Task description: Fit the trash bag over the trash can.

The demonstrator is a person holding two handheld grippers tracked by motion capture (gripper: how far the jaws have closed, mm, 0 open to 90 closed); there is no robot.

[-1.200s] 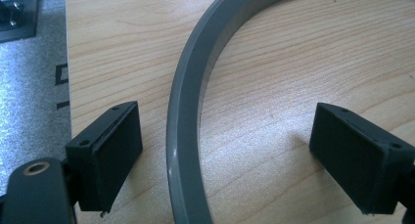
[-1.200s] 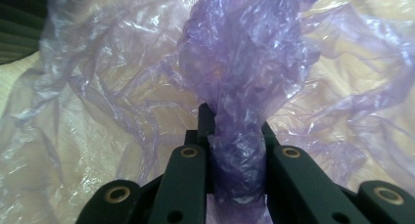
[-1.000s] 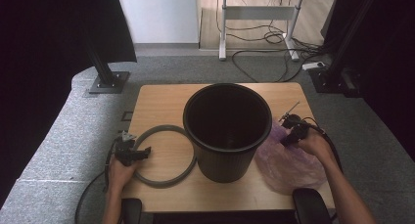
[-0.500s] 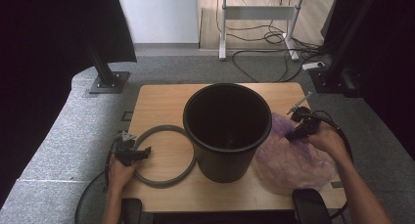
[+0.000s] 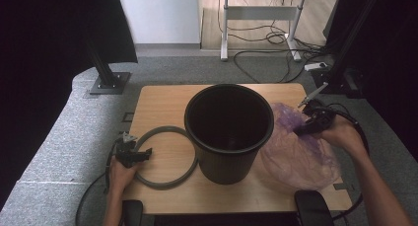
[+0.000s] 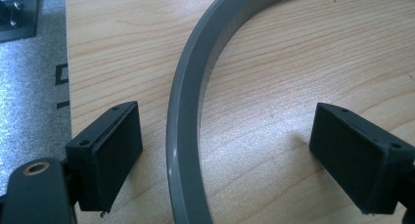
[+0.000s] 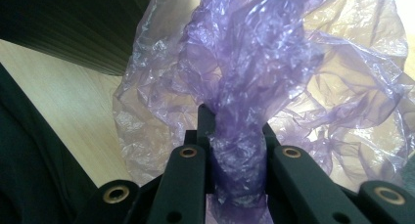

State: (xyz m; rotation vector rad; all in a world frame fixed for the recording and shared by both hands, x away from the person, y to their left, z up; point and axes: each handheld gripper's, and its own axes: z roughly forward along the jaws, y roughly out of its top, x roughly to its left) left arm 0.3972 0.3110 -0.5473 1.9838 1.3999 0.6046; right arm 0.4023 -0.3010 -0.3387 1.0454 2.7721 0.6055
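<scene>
Two grippers: right gripper (image 5: pixel 301 131), jaws clenched on purple bag (image 7: pixel 244 77), probably to line black bin (image 5: pixel 229 132); left gripper (image 6: pixel 235 150), jaws released astride grey ring (image 6: pixel 188 116) on counter (image 5: pixel 162 102).

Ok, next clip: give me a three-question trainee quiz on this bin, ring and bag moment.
1. True or false: the right gripper is shut on the purple bag.
2. Multiple choice: where does the grey ring lie relative to the left gripper? A) hung on the bin's rim B) flat on the table, its band between the open jaws C) clamped tight in the jaws.
3. Short answer: what stands upright in the middle of the table?

Key:
1. True; a bunched fold of film is pinched between the jaws.
2. B; neither pad touches the band.
3. The black bin, between ring and bag.
</scene>
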